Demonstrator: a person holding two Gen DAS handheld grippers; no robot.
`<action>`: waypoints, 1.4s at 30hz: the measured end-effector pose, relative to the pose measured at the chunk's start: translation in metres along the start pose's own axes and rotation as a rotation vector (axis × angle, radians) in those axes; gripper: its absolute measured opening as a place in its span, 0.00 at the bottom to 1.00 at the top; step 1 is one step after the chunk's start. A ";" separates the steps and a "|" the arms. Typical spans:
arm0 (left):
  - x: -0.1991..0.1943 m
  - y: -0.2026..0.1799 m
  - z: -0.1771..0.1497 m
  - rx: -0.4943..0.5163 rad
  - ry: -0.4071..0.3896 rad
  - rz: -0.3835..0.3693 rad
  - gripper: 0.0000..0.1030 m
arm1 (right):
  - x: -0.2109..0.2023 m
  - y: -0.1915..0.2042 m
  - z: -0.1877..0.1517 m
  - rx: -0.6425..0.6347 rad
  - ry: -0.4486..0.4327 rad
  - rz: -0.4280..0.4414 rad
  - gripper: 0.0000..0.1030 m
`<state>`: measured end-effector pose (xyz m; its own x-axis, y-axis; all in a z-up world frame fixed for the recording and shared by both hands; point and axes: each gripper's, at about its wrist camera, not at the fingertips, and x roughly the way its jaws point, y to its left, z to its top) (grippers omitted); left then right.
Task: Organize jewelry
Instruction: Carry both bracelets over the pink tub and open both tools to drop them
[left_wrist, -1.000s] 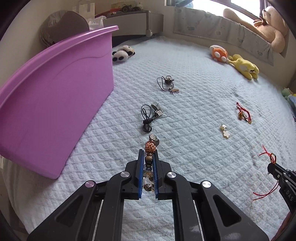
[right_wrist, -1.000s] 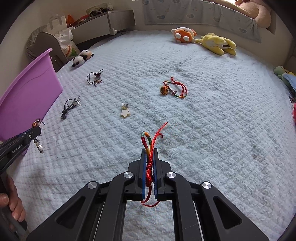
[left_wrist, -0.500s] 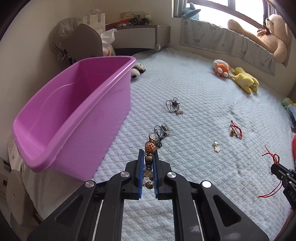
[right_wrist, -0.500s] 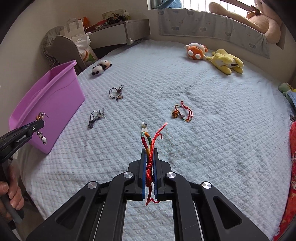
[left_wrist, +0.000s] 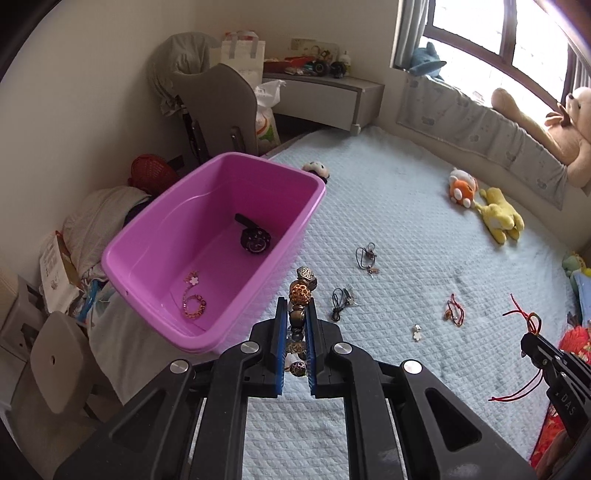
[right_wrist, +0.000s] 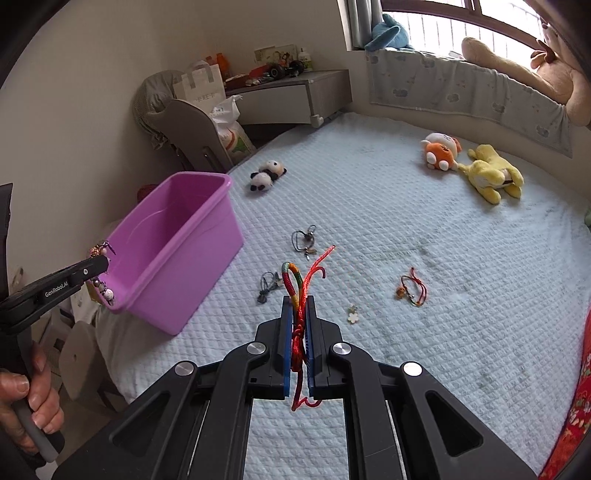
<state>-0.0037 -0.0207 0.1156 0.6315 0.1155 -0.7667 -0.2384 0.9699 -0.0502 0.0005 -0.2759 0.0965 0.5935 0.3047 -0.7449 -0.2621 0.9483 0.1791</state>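
On the bed: pale blue quilted bed (right_wrist: 424, 295) with loose jewelry left on it, two dark cord necklaces (left_wrist: 341, 301), a red string bracelet with charm (right_wrist: 412, 290), a small white flower charm (right_wrist: 353, 316).
Left tongs (left_wrist: 296, 325): clamped on my chunky beaded bracelet of bronze and orange beads (left_wrist: 301, 291).
Right tongs (right_wrist: 299, 321): pinched on the red and rainbow woven cord bracelet (right_wrist: 295, 288).
Change: a second ago both sat low over the quilt; I've lifted them, and the purple plastic bin (left_wrist: 310, 218) now shows its inside.
Bin contents: black wristwatch (left_wrist: 253, 236), gold flower chain (left_wrist: 192, 299).
Meaning: I judge the beads are close to dropping in; the left tongs stand just beside the bin's near rim, not yet over it.
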 end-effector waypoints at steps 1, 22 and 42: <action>-0.005 0.004 0.006 -0.002 -0.004 0.002 0.09 | -0.001 0.006 0.008 -0.005 -0.004 0.017 0.06; 0.046 0.156 0.138 0.082 0.008 -0.075 0.09 | 0.081 0.196 0.129 0.029 0.002 0.084 0.06; 0.201 0.199 0.138 0.181 0.348 -0.148 0.09 | 0.252 0.265 0.142 0.160 0.307 0.086 0.06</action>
<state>0.1782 0.2248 0.0399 0.3552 -0.0766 -0.9316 -0.0107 0.9962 -0.0860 0.1885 0.0648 0.0471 0.3118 0.3664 -0.8767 -0.1645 0.9295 0.3300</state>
